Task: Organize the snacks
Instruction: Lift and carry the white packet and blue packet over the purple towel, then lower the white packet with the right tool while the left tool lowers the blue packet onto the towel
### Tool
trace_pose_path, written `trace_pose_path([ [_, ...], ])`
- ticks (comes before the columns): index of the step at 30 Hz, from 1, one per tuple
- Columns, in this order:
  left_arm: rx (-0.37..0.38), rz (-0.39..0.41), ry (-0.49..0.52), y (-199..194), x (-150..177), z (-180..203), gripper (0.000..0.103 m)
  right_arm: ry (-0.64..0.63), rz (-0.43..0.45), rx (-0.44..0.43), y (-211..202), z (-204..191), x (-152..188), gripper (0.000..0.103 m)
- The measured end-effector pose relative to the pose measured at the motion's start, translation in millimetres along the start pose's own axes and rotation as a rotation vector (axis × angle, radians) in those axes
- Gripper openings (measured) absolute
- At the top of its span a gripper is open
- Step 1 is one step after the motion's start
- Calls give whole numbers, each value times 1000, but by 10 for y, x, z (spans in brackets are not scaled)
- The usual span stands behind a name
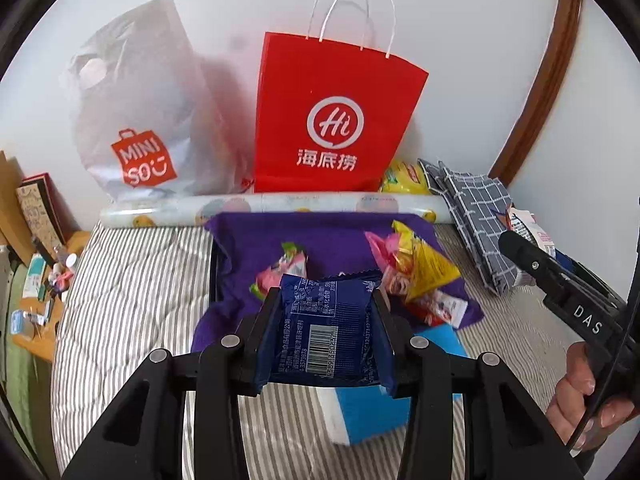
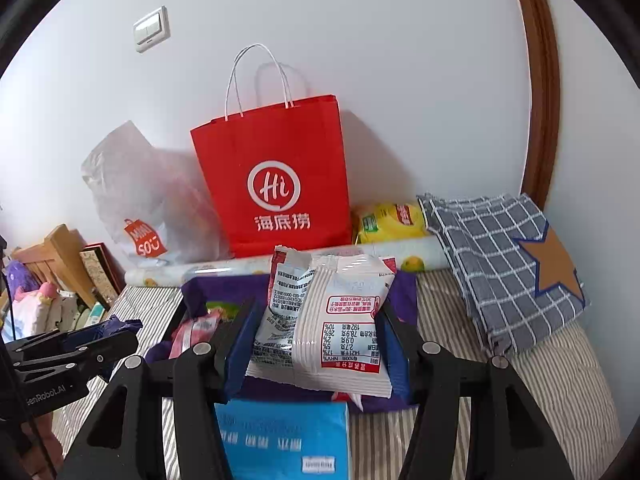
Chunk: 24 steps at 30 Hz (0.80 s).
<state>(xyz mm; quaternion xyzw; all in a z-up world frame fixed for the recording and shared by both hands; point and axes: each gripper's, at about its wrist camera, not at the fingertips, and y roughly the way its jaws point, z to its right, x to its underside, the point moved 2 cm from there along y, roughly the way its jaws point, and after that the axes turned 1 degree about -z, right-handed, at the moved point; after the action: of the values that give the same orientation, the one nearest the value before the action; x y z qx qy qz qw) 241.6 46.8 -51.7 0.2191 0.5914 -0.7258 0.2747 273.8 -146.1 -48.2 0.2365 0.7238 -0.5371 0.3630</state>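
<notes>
Left gripper (image 1: pixel 326 300) clamping a blue snack packet (image 1: pixel 326 332), right gripper (image 2: pixel 316 320) clamping a white snack packet (image 2: pixel 324 320), only the right view showing a wall switch (image 2: pixel 151 29), purple-lined tray (image 1: pixel 256 240) holding loose snacks (image 1: pixel 416 268) beside the bed's far edge.

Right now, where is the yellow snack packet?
In the left wrist view, the yellow snack packet lies on the right part of the purple cloth, beside a pink wrapped snack and just right of the blue packet in the left gripper.

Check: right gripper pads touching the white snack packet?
Touching. Right wrist view: the right gripper pinches the white snack packet from both sides.
</notes>
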Motion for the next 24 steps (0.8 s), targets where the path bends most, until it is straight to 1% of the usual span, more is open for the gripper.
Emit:
trace_pose_path([
  [7, -6, 20, 33, 175, -308, 4, 42, -51, 0, 36, 257, -45, -180, 54],
  [11, -23, 33, 49, 280, -512, -49, 42, -50, -8, 23, 370, -37, -270, 54],
  [12, -16, 33, 45, 303, -539, -71, 42, -49, -3, 15, 400, -31, -289, 54],
  [16, 17, 27, 33, 449, -555, -179, 42, -57, 0, 17, 543, 11, -226, 54],
  [17, 9, 23, 28, 512, -543, -206, 42, -55, -7, 19, 587, 24, -197, 54],
  [19, -14, -7, 56, 641, -535, -209, 42, -49, -35, 10, 708, 61, -122, 54],
  [21, -27, -13, 52, 730, -525, -239, 42, -45, -52, -1, 778, 79, -78, 54],
  [24, -25, -38, 53, 818, -499, -268, 42, -50, -44, 3, 801, 96, -36, 54],
])
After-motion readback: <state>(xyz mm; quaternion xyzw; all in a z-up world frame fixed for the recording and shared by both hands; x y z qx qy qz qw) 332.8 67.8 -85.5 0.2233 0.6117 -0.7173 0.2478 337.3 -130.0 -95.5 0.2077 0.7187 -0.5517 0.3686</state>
